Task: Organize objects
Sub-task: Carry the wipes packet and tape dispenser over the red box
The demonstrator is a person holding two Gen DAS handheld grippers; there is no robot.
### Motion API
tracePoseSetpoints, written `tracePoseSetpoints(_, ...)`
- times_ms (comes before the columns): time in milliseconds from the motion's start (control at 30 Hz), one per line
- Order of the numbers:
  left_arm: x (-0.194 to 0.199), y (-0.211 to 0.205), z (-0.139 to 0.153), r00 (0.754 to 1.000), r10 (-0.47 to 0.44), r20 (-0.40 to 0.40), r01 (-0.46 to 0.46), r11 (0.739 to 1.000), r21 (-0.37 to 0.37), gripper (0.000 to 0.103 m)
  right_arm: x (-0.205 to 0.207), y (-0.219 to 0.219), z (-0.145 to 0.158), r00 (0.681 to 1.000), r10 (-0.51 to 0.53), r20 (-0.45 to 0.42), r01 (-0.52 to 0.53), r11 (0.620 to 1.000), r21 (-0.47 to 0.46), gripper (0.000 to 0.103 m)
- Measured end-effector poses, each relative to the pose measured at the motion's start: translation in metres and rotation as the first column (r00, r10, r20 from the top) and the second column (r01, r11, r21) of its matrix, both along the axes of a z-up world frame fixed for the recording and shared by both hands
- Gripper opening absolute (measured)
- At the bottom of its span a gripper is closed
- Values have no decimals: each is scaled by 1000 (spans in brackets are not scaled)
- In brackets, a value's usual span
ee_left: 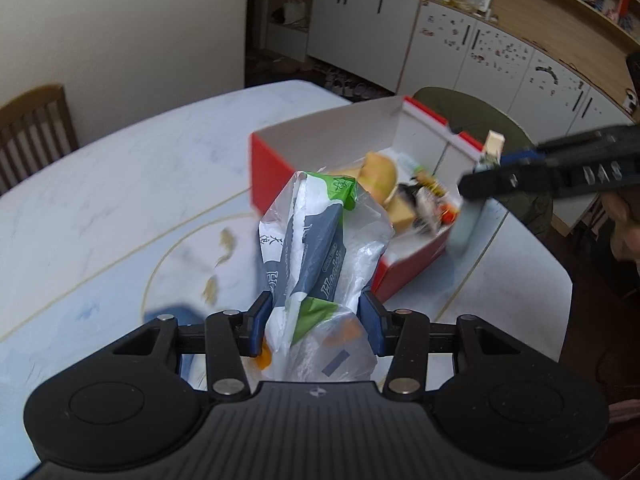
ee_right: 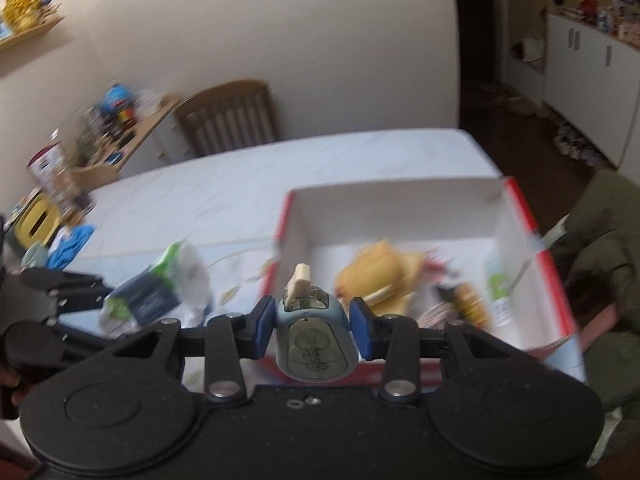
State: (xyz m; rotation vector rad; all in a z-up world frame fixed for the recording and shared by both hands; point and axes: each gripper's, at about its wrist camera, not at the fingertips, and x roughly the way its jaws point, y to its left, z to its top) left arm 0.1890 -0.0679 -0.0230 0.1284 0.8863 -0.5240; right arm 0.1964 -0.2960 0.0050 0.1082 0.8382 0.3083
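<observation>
My left gripper point(ee_left: 315, 314) is shut on a crinkled white, green and dark-blue snack bag point(ee_left: 320, 236), held up above the pale marble table point(ee_left: 120, 184). Beyond the bag stands a red box with a white inside point(ee_left: 332, 136), holding yellow bread-like packs point(ee_left: 380, 176) and dark packets. My right gripper point(ee_right: 314, 320) is shut on a small blue-grey dispenser point(ee_right: 316, 340) with a cream tab on top, near the red box's point(ee_right: 400, 208) front wall. From the left wrist, the right gripper point(ee_left: 485, 170) and dispenser point(ee_left: 464, 224) hang over the box's right end. The left gripper point(ee_right: 106, 292) and bag point(ee_right: 156, 292) show at the left.
A wooden chair point(ee_right: 228, 116) stands behind the table, and a green padded chair point(ee_left: 460, 108) sits past the box. White cabinets point(ee_left: 440, 40) line the far wall. A cluttered side table point(ee_right: 100, 128), a jar point(ee_right: 52, 168) and a blue cloth point(ee_right: 72, 244) sit at the left. Yellowish marks point(ee_left: 224, 248) spot the tabletop.
</observation>
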Motion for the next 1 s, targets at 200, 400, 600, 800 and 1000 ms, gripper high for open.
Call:
tracePoseSetpoints(200, 15, -46, 8, 998, -54, 24, 53, 998, 42, 46, 22, -37, -3, 997, -72, 20, 72, 997, -22, 40)
tracePoseSetpoints(400, 33, -90, 9, 996, -81, 35, 78, 993, 91, 46, 41, -63, -20, 993, -120, -7, 119, 992, -38, 40)
tracePoseSetpoints(600, 51, -127, 0, 995, -99, 12, 97, 988, 124, 46, 53, -80, -41, 989, -135, -58, 131, 988, -77, 40)
tracePoseSetpoints(800, 70, -158, -16, 993, -116, -20, 118, 982, 150, 46, 66, -87, -62, 986, -129, -108, 116, 987, -115, 40)
tracePoseSetpoints(1000, 85, -175, -30, 991, -124, -42, 130, 975, 182, 46, 78, -89, -80, 982, -124, -144, 105, 985, -136, 40)
